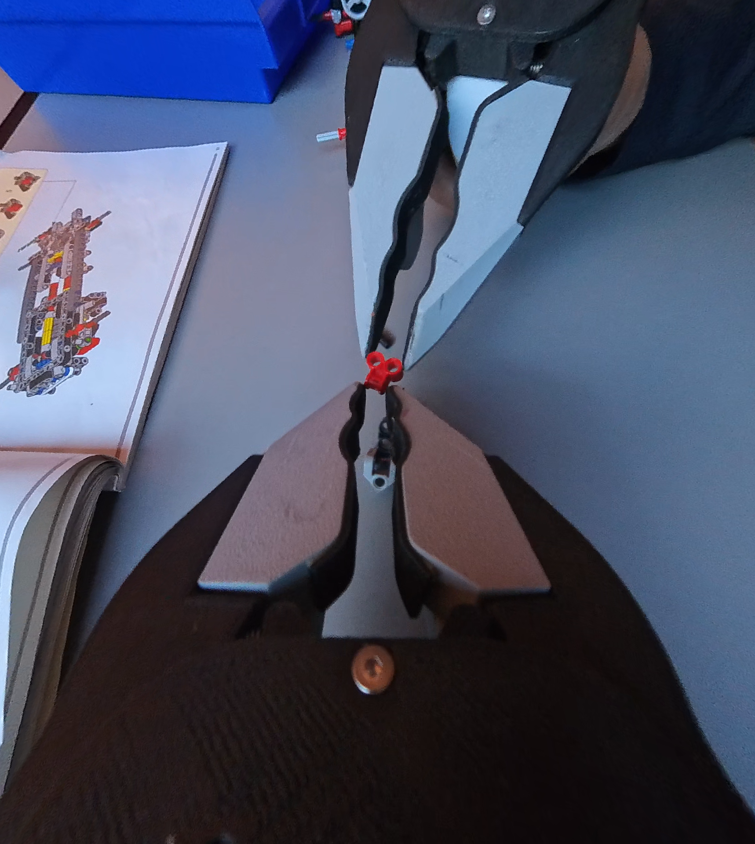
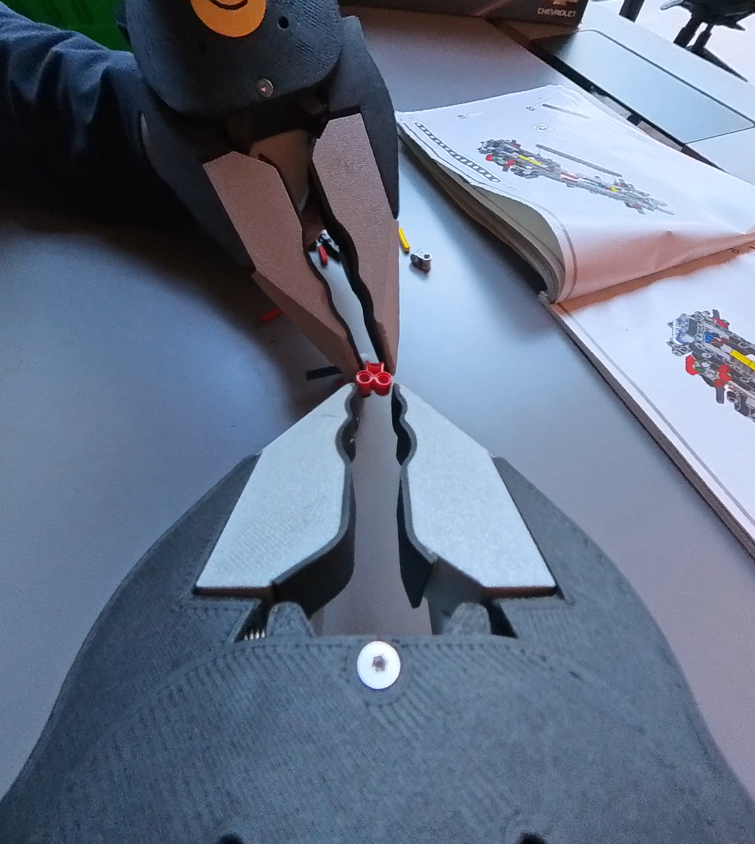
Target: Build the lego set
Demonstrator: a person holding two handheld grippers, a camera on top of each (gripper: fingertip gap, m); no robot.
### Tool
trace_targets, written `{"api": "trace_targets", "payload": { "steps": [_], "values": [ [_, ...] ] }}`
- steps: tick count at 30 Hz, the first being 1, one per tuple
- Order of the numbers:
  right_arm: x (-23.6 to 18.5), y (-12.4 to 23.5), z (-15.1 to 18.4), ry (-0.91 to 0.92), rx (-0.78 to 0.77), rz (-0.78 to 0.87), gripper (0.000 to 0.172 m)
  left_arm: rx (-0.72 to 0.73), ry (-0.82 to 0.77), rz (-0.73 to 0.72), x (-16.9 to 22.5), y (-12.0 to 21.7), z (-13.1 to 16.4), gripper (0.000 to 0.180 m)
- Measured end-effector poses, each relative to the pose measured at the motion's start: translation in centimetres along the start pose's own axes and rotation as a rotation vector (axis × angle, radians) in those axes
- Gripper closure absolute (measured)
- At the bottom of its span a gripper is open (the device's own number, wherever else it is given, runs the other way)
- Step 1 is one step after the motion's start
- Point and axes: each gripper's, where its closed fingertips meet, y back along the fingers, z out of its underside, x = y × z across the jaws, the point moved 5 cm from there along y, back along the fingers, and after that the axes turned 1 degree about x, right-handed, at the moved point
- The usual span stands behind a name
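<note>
The little part [image 1: 382, 372] with two round holes is bright red. The left tool [image 1: 376, 388] has brown fingers [image 1: 307, 493] with black wavy edges, and its body is black with thin lines in it. The right tool [image 2: 372, 386] has light grey fingers [image 2: 284, 502] with black edges, and its body is dark grey with a woven line pattern. The worktop [image 1: 594, 365] is plain grey. The box [image 1: 138, 45] is deep blue. The book [image 1: 92, 283] has white pages with grey lines near the edges and a drawing in grey, black, red and yellow. A sleeve [image 2: 23, 114] is dark navy. A round patch [image 2: 229, 16] is orange.
</note>
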Motion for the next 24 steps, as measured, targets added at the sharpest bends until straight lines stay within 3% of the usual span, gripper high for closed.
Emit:
{"api": "trace_targets", "payload": {
  "steps": [24],
  "values": [
    [0.06,-0.18,-0.13,0.006,0.009,0.017,0.161,0.01,0.08,0.013,-0.2,-0.18,0.11,0.174]
  ]
}}
